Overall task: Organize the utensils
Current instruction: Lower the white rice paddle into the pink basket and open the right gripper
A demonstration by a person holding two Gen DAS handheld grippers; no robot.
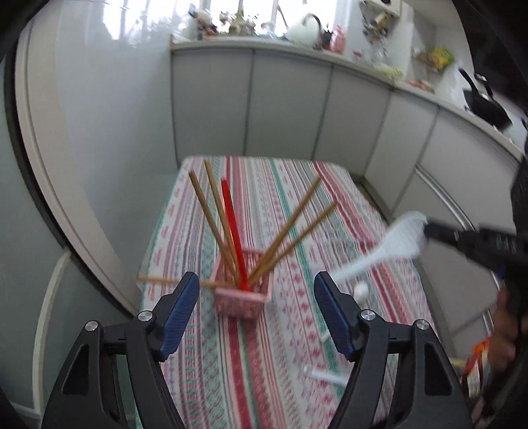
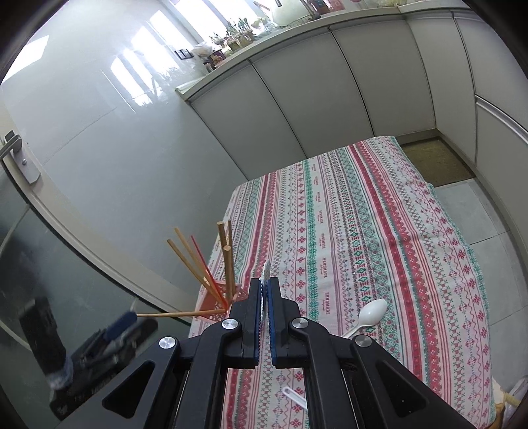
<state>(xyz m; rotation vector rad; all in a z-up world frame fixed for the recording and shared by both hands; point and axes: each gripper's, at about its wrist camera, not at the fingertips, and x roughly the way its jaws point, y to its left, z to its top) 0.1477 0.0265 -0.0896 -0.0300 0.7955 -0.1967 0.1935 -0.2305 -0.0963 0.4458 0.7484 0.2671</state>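
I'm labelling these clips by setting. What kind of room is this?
Most likely a home kitchen: a run of cabinets under a cluttered counter, a frying pan on it, and a table with a patterned cloth.

I am seeing daylight pouring through the window (image 1: 244,13) at the top of the frame, glaring off the glossy wall (image 2: 109,109) at upper left, while pale cabinets (image 2: 330,82) are lining the right.

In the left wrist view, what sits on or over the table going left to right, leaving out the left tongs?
Pink basket of chopsticks → white utensil held over the table → right tongs, shut on it.
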